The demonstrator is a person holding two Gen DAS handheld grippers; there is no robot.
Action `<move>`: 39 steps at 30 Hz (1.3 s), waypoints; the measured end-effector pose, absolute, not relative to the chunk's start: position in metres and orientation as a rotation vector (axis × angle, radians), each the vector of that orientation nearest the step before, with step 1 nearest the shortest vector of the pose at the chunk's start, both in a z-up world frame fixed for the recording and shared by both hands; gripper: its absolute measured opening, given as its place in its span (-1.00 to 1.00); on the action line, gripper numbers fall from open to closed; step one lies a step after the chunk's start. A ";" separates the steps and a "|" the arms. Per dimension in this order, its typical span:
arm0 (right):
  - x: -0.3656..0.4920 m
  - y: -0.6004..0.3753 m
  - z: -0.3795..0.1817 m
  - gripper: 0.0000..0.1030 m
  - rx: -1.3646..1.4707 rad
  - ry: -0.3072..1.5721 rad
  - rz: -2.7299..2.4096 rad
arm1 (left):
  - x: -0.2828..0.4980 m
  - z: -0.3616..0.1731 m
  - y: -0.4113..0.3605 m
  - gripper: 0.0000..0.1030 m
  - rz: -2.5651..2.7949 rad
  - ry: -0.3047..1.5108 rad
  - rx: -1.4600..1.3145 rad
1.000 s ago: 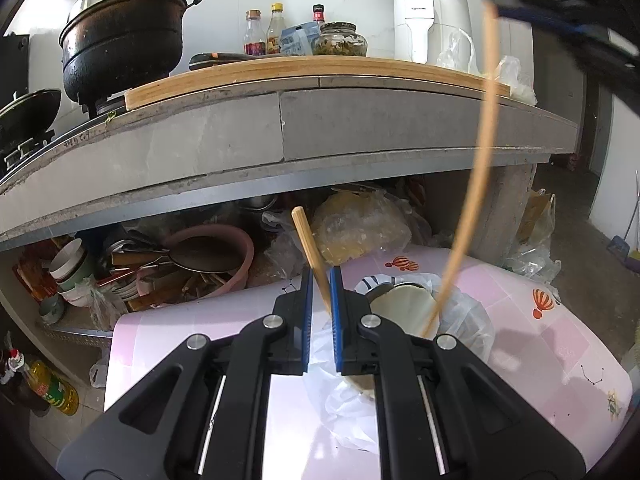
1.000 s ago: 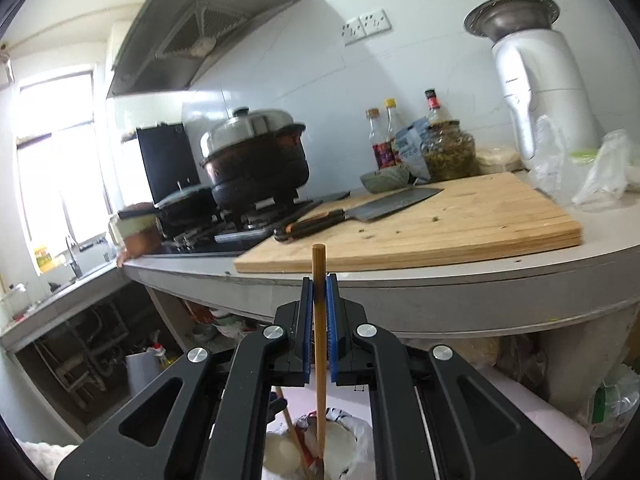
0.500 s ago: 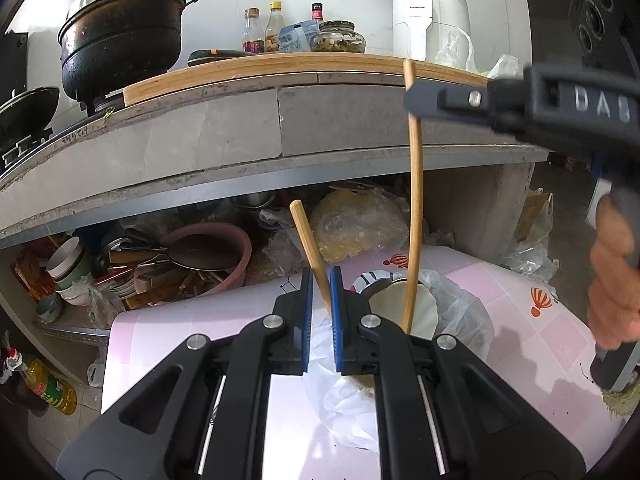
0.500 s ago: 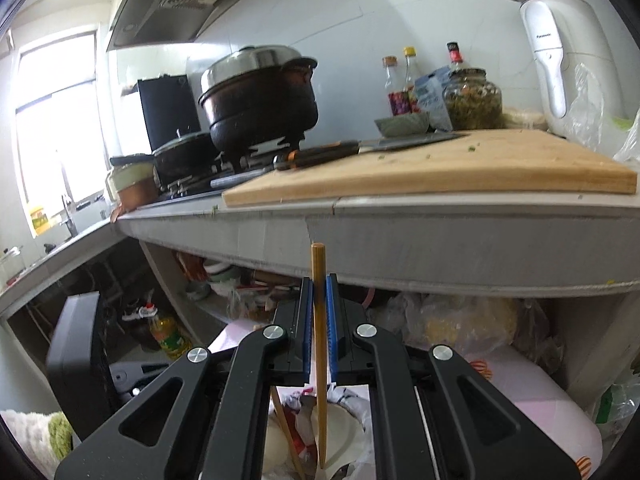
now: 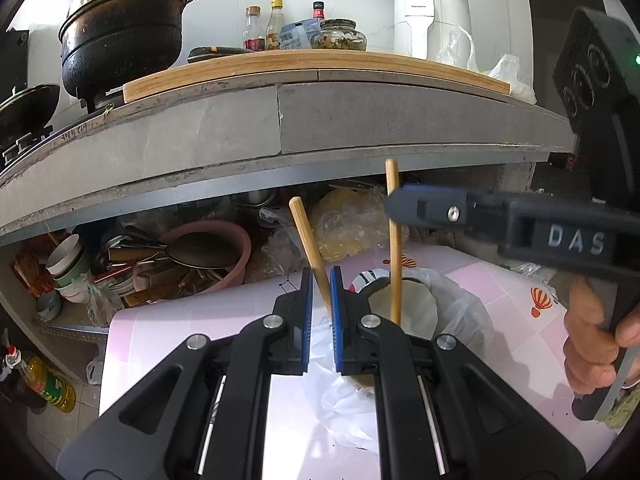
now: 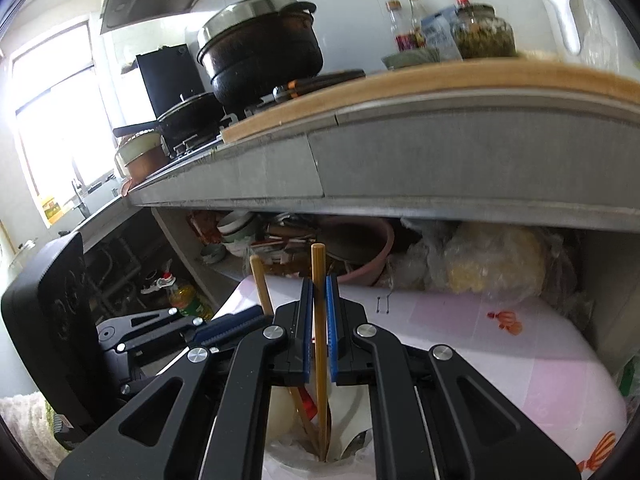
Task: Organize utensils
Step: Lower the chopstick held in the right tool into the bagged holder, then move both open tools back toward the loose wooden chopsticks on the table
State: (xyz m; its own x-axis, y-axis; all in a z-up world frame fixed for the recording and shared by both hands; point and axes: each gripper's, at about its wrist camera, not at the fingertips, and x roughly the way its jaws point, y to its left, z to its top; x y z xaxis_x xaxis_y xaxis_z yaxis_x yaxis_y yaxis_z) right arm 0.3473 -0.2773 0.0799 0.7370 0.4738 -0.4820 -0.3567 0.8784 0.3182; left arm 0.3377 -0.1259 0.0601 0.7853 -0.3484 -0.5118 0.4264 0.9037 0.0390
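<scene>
Dropping chopsticks into the cup: both jaws clamped, one stick each.

I hold the right gripper point(image 6: 319, 320) closed on an upright chopstick point(image 6: 319, 280) with its tip inside the white cup point(image 6: 344, 412); the left gripper point(image 5: 320, 312) pinches the other chopstick point(image 5: 308, 248), which leans. I judge release comes next. The sticks are plain, light wood and slim.
</scene>
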 end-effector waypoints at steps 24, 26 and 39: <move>0.346 -0.293 0.074 -0.85 0.271 0.647 0.474 | 0.337 0.063 -0.123 -0.84 -0.421 0.530 0.140; 0.344 -0.296 0.076 -0.85 0.281 0.644 0.476 | 0.336 0.065 -0.122 -0.79 -0.422 0.531 0.135; 0.306 -0.324 0.098 -0.51 0.320 0.572 0.461 | 0.317 0.087 -0.108 -0.27 -0.434 0.487 0.089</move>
State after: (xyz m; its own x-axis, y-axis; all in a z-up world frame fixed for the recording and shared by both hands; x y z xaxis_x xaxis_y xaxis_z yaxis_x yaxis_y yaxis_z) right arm 0.3062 -0.3242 0.0982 0.7444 0.5000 -0.4426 -0.3269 0.8508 0.4114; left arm 0.3172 -0.1084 0.0868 0.7946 -0.3824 -0.4716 0.4243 0.9053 -0.0191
